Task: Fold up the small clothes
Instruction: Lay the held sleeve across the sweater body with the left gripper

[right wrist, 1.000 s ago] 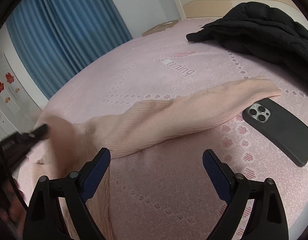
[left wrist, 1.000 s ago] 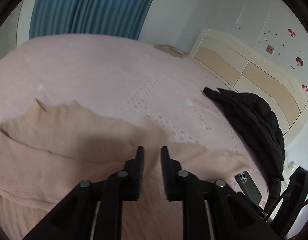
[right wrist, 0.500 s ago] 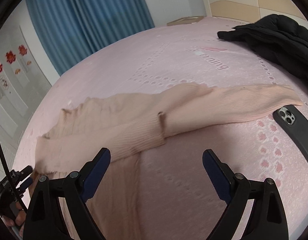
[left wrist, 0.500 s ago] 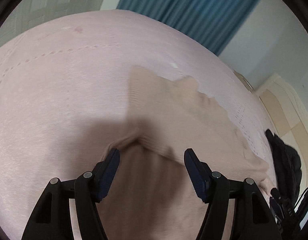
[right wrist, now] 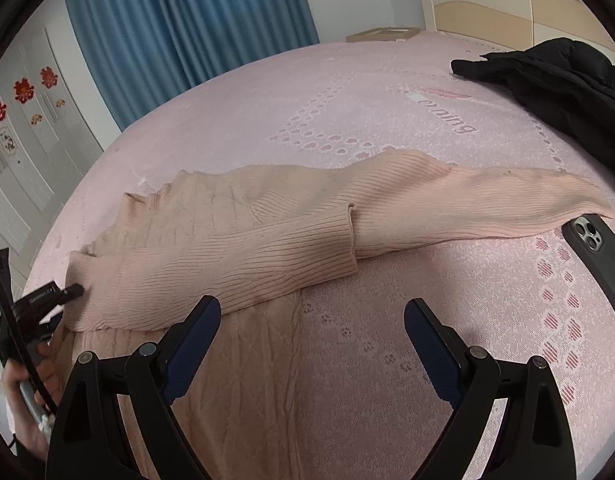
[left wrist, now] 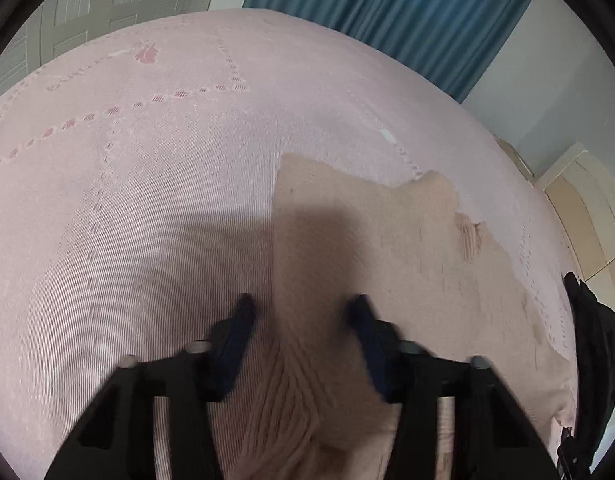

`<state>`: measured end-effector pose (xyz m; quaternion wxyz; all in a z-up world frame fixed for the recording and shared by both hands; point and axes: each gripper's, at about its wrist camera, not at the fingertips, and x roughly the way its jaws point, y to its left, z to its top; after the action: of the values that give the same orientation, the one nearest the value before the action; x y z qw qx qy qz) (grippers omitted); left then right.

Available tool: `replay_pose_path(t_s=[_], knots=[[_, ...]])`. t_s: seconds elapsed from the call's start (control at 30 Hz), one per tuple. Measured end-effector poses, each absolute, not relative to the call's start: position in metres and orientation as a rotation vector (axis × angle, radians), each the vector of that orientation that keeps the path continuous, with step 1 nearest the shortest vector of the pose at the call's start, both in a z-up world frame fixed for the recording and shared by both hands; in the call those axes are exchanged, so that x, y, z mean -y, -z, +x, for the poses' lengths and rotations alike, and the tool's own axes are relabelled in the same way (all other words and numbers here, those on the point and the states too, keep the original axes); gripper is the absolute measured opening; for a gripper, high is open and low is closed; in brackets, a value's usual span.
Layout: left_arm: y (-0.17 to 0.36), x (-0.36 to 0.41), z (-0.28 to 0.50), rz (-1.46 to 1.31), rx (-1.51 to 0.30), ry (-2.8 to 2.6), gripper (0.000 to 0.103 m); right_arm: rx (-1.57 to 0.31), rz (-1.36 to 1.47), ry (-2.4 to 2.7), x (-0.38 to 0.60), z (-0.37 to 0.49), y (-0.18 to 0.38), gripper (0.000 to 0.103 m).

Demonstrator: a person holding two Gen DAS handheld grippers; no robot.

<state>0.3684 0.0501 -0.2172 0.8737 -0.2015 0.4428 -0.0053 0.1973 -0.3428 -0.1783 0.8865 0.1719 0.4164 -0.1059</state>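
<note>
A peach ribbed sweater (right wrist: 227,256) lies on the pink bedspread (right wrist: 347,100). One sleeve (right wrist: 235,268) is folded across its body; the other sleeve (right wrist: 507,200) stretches out to the right. My left gripper (left wrist: 301,316) is open, its jaws astride the sweater's left folded edge (left wrist: 347,260), holding nothing. It also shows at the far left of the right wrist view (right wrist: 67,292), beside the fold. My right gripper (right wrist: 311,328) is open and empty, above the sweater's lower body and the bedspread.
A black phone (right wrist: 599,256) lies by the outstretched sleeve's cuff. A black jacket (right wrist: 555,80) is heaped at the far right, before the headboard (right wrist: 507,8). Blue curtains (right wrist: 179,32) hang behind the bed.
My left gripper was shut a second ago and has opened, releasing the sleeve folded over the body, and swung left to the sweater's left edge. The right view pulled back.
</note>
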Motion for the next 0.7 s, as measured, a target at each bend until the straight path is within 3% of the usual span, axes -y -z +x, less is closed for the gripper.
replay_pose_path(t_s=[0.2, 0.4, 0.43, 0.57, 0.7], knots=[[0.217, -0.095, 0.355, -0.52, -0.828, -0.09, 0.002, -0.869, 0.389, 0.213, 0.346, 0.199, 0.18, 0.093], [0.217, -0.118, 0.335, -0.662, -0.829, 0.019, 0.003, -0.863, 0.371, 0.201, 0.341, 0.198, 0.178, 0.093], [0.214, -0.114, 0.335, -0.638, -0.828, 0.036, 0.008, -0.863, 0.371, 0.201, 0.341, 0.198, 0.178, 0.093], [0.206, -0.089, 0.335, -0.554, -0.826, 0.108, 0.051, -0.864, 0.378, 0.202, 0.343, 0.198, 0.178, 0.093], [0.211, -0.07, 0.349, -0.478, -0.85, 0.063, 0.05, -0.868, 0.385, 0.201, 0.343, 0.199, 0.179, 0.093]])
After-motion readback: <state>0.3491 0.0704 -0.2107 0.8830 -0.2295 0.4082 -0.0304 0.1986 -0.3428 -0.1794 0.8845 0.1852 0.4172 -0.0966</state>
